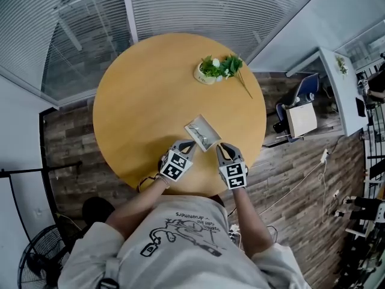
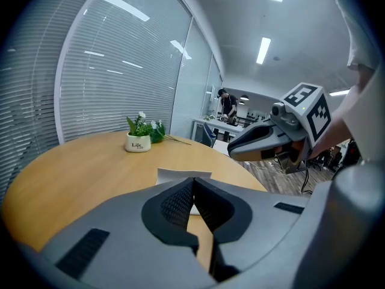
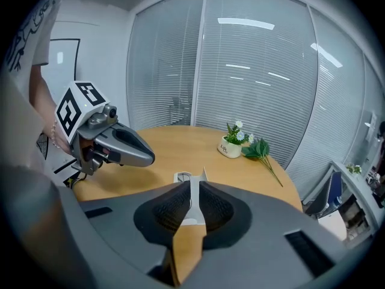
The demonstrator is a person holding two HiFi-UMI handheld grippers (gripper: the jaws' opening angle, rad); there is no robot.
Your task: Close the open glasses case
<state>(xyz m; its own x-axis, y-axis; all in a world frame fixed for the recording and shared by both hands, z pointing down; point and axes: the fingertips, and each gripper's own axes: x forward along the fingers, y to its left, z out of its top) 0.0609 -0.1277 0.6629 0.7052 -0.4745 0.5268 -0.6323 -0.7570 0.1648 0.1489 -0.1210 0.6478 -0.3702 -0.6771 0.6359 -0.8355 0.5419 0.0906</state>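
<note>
The open glasses case (image 1: 202, 132) lies on the round wooden table (image 1: 138, 113), pale inside, with glasses in it and its lid folded out flat. My left gripper (image 1: 190, 144) sits just short of the case's near left corner, shut and holding nothing. Just off the case's near right side is my right gripper (image 1: 222, 147), also shut and holding nothing. In the left gripper view the case (image 2: 180, 174) shows as a white slab right beyond the meeting pads (image 2: 177, 203). The right gripper view shows the case (image 3: 182, 177) just past its own pads (image 3: 171, 212).
A small white pot of flowers (image 1: 207, 72) stands at the table's far side with a leafy sprig (image 1: 239, 76) beside it. The table's near edge is right under my grippers. A chair (image 1: 298, 110) and a desk (image 1: 340, 89) stand off to the right.
</note>
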